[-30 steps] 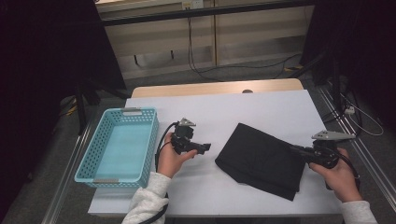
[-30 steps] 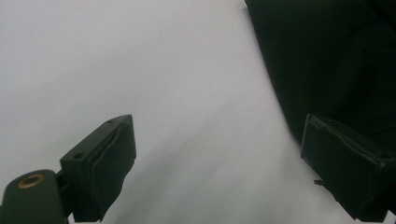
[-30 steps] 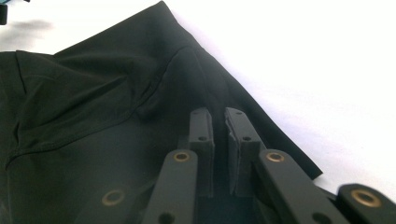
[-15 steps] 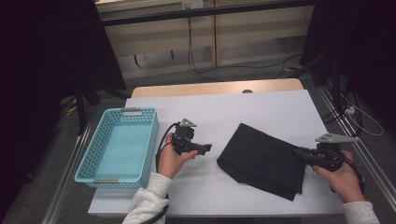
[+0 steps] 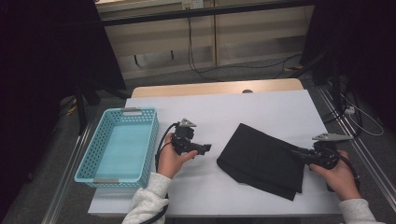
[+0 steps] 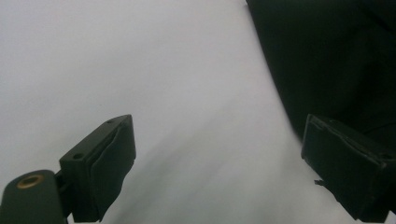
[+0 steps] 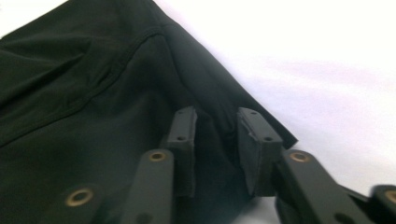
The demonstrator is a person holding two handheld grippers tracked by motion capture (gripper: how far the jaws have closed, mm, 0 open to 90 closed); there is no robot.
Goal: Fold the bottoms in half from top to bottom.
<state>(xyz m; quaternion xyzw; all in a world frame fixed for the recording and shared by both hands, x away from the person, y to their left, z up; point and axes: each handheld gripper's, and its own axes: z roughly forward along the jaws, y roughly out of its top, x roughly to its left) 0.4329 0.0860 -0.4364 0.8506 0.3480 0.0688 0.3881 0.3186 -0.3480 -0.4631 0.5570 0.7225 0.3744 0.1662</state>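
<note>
A: Two grippers flank the black cloth (image 5: 261,161), which lies folded flat on the white table (image 5: 261,112), right of the middle. How much room is around it?

B: Plenty beyond the cloth: bare white table runs from its far corner to the back edge. Its near edge lies close to the table's front edge. On the side toward the person's left there is a strip of open table, and the left gripper (image 5: 205,148) hovers there, near the cloth but apart from it.

A: And its jaws?

B: Spread wide with nothing between them; the left gripper view shows only white surface in the gap (image 6: 215,168), the cloth's edge just beside one jaw.

A: The right gripper (image 5: 299,154)?

B: At the cloth's right-hand edge. Its jaws have just been closing, the gap narrow, a fold of cloth (image 7: 215,135) between the pads (image 7: 184,140); whether they pinch it I cannot tell.

A: Further out?

B: A turquoise basket (image 5: 122,116) stands well left of the cloth at the table's edge. Behind the table: grey floor, cables, pale cabinets.
</note>
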